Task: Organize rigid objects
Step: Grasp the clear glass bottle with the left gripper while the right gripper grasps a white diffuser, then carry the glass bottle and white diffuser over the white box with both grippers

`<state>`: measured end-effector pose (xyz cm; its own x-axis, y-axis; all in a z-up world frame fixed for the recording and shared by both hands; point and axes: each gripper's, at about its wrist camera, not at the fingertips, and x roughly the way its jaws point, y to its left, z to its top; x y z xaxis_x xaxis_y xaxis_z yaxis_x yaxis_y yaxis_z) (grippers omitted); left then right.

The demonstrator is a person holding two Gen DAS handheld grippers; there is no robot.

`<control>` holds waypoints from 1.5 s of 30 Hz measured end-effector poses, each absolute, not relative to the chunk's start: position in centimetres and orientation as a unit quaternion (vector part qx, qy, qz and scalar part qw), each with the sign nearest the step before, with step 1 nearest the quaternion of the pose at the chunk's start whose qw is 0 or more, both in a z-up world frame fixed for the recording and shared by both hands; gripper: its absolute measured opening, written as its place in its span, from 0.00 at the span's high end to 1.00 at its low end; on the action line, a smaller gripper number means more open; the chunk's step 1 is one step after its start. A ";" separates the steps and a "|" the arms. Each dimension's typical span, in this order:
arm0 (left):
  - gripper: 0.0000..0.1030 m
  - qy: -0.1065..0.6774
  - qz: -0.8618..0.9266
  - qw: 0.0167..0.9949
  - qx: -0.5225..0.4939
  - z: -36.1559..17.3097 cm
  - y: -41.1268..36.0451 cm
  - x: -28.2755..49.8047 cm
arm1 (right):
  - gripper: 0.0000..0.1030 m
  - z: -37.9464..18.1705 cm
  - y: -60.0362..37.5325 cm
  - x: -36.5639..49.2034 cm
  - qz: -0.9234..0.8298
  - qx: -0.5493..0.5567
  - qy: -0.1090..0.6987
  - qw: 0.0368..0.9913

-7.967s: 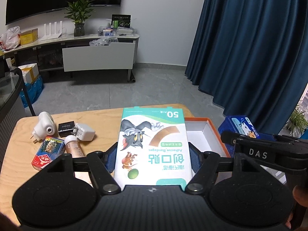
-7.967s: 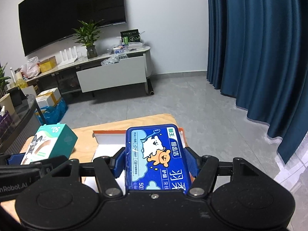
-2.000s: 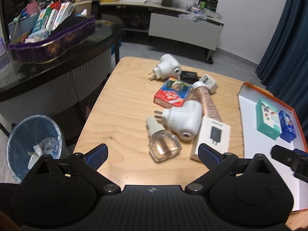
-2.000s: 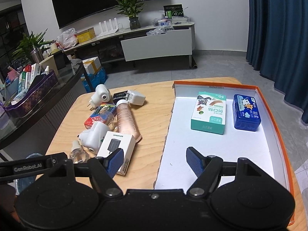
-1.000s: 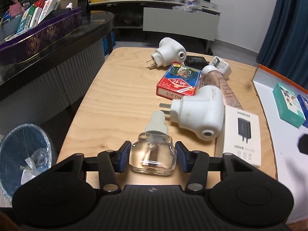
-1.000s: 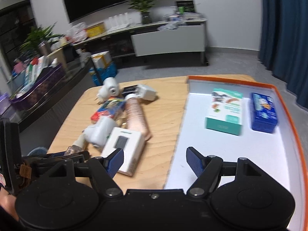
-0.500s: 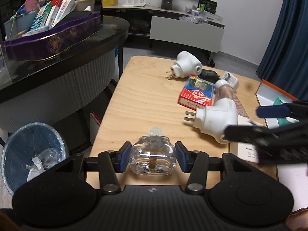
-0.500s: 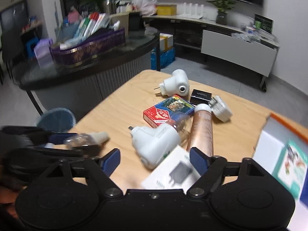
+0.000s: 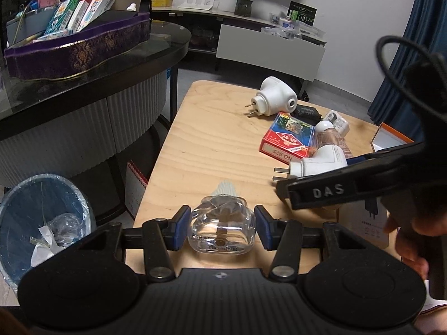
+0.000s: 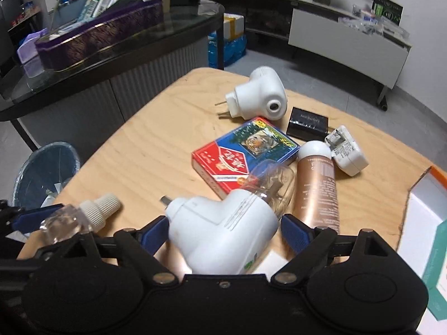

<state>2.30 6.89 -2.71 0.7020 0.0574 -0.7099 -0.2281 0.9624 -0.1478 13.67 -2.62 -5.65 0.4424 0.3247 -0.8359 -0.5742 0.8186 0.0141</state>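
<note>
- Left gripper [image 9: 222, 230]: blue pads clamped on either flank of a small clear glass bottle [image 9: 222, 229]. Bottle held over the near edge of the wooden table [image 9: 212, 139], its ribbed white cap pointing away from the camera.
- Right gripper [image 10: 223, 230]: jaws opening, with the near white plug-in heater [image 10: 220, 231] between them. Pads stand just off its sides; no grip yet.
- A second clear bottle [image 10: 275, 184] is screwed into that heater and rests against the red and blue card box [image 10: 243, 153]. A copper tube [image 10: 318, 187] lies just beside it on the right.
- Risk 1: the heater body is rounded and smooth. If the pads close on the curve, it may squirt forward and knock the card box or the tube.
- Risk 2: lifting the heater could drag the attached bottle across the card box edge; the glass may snag or unscrew.
- Risk 3: the right pad sits near the tube. A slightly wide closing path could pinch the tube too.
- Risk 4: the two grippers are close, seen from the left wrist view. A careless swing could bump the held bottle, and glass slips easily in a two-point grip.
- Destination: white tray with orange rim [image 10: 430, 178] at the far right, only partly in view; a teal box [image 10: 438, 265] already lies in it.
- Other heater [image 10: 257, 96], black charger [image 10: 307, 122] and white charger [image 10: 346, 150] untouched, farther back.
</note>
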 end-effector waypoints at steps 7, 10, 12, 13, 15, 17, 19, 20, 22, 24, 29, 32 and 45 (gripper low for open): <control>0.52 0.377 0.078 0.915 -0.118 -2.7 7.0 2.2 | 0.07 -5.6 -4.7 13.2 0.283 -0.076 0.422 0.858; 0.52 0.374 0.078 0.917 -0.118 -2.5 6.9 2.0 | 0.09 -5.0 -5.4 12.3 0.293 -0.072 0.405 0.863; 0.52 0.371 0.078 0.918 -0.118 -2.3 6.9 2.0 | 0.11 -4.2 -6.3 11.7 0.291 -0.055 0.393 0.870; 0.52 0.370 0.078 0.918 -0.117 -2.1 6.8 2.0 | 0.15 -3.7 -6.6 11.4 0.289 -0.045 0.388 0.874; 0.52 0.367 0.077 0.920 -0.115 -1.8 6.6 1.9 | 0.15 -2.7 -7.3 10.7 0.289 -0.031 0.374 0.881; 0.52 0.365 0.073 0.921 -0.112 -1.5 6.2 2.0 | 0.15 -1.9 -7.5 10.2 0.287 -0.031 0.364 0.886; 0.52 0.361 0.069 0.923 -0.110 -1.1 5.9 1.8 | 0.15 -1.1 -8.1 9.6 0.286 -0.025 0.353 0.891; 0.51 0.358 0.067 0.925 -0.108 -0.8 5.6 1.8 | 0.15 -0.5 -8.6 9.2 0.282 -0.018 0.345 0.895; 0.51 0.352 0.062 0.928 -0.102 -0.2 5.1 1.7 | 0.15 0.7 -9.6 8.4 0.276 -0.005 0.332 0.902; 0.52 0.346 0.056 0.931 -0.098 0.3 4.6 1.7 | 0.15 2.0 -10.6 7.4 0.262 -0.012 0.317 0.911; 0.51 0.328 0.038 0.940 -0.090 1.8 3.0 1.5 | 0.15 4.4 -14.2 4.8 0.221 -0.014 0.292 0.931; 0.52 0.320 0.025 0.944 -0.082 2.6 1.8 1.2 | 0.15 5.1 -16.8 3.4 0.187 -0.004 0.286 0.940; 0.51 0.299 -0.078 0.951 -0.029 5.4 -8.7 3.0 | 0.15 6.7 -26.6 -1.0 0.059 0.033 0.276 0.959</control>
